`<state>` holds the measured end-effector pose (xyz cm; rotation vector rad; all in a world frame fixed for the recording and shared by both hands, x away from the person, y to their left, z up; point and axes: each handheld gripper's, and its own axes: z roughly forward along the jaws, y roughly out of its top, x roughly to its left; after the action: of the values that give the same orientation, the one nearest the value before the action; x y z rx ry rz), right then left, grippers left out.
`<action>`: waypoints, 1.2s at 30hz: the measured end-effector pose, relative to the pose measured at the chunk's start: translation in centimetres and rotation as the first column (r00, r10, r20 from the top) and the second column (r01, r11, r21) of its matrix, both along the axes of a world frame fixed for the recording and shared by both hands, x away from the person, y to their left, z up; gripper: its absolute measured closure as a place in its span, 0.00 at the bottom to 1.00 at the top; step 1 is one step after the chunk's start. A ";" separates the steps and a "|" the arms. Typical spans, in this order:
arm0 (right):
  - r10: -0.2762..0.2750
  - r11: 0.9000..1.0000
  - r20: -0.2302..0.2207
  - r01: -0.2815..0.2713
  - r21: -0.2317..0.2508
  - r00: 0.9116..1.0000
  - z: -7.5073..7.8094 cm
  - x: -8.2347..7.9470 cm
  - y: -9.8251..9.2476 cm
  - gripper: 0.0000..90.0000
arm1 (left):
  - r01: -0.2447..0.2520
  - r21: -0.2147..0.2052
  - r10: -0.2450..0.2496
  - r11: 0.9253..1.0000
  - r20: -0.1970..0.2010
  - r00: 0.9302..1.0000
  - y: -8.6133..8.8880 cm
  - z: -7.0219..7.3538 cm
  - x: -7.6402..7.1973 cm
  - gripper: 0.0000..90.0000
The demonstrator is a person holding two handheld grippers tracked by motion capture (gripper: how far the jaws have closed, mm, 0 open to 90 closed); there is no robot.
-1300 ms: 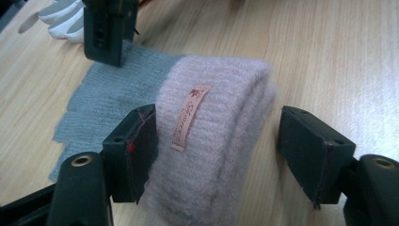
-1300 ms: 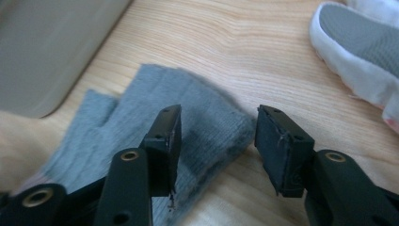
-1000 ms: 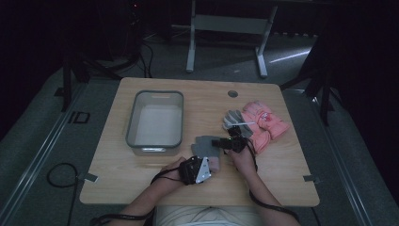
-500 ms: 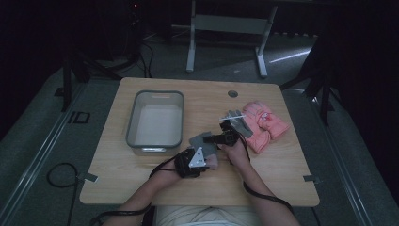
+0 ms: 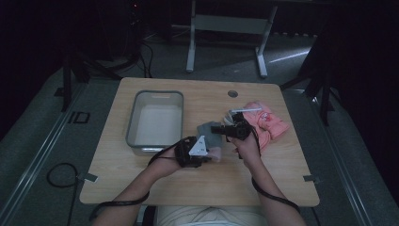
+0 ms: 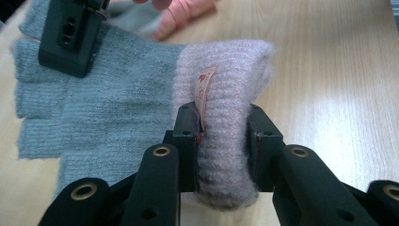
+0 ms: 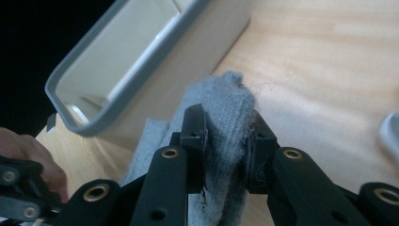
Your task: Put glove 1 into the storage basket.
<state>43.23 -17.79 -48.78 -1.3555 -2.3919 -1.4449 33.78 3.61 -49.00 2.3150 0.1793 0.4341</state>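
The left gripper [image 6: 221, 141] is clamping the pale pink ribbed cuff of a soft knitted fingerless glove [image 6: 117, 108], grey in the body and pink at the wrist; the wool is bulging out above and below the black pads, and a small paper label [image 6: 203, 89] is standing up from the cuff right against the left-hand jaw. The right gripper [image 7: 226, 136] is pinching a bunched fold of the glove's grey end, its jaws having just been closing on it, so the glove is being held at both ends and stretched between the two tools. In the high view the left gripper [image 5: 193, 151] and right gripper [image 5: 230, 130] are sitting over the middle of the wooden table [image 5: 197, 188], slightly toward the near edge, with the glove [image 5: 209, 132] spanning between them.

Judging by how it is squashing and draping, the glove is handling as something very light, limp and compressible, not fragile and not slippery; the knit is giving the pads plenty of purchase. The thick ribbed cuff is looking like the surest place to hold, while the thin finger end is likely to stretch or slide out if pulled hard.

Just left of the grippers an empty grey rectangular plastic tub [image 5: 155, 121] is standing, and toward the right edge a pile of pink knitwear [image 5: 270, 123] is lying.
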 end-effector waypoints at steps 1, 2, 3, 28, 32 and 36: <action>-0.002 1.000 0.010 0.002 0.004 1.000 0.5 0.1 0.0 0.83 | 0.001 0.003 -0.001 1.000 0.007 1.000 0.1 0.5 0.1 0.78; -0.004 1.000 0.018 0.004 0.005 1.000 0.9 0.2 0.1 0.83 | 0.002 0.008 -0.002 1.000 0.011 1.000 0.2 1.0 0.3 0.78; -0.004 1.000 0.027 0.004 0.006 1.000 1.4 0.3 0.2 0.83 | 0.001 0.015 -0.001 1.000 0.019 1.000 0.3 1.5 0.4 0.78; 0.121 0.992 0.170 -0.116 -0.038 0.978 7.6 2.4 9.4 0.83 | -0.102 0.115 0.092 0.988 0.089 0.992 8.0 6.5 1.4 0.78; 0.147 0.989 0.182 -0.142 -0.044 0.972 7.5 2.6 11.0 0.83 | -0.119 0.145 0.106 0.982 0.094 0.990 9.3 6.8 1.2 0.78; 0.163 0.987 0.180 -0.159 -0.036 0.970 7.4 3.0 12.7 0.83 | -0.131 0.173 0.116 0.976 0.092 0.989 10.7 6.9 1.4 0.78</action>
<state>46.22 -5.08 -41.43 -1.0450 -2.5648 -1.5648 35.20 14.34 -42.13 2.4650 0.2544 0.6291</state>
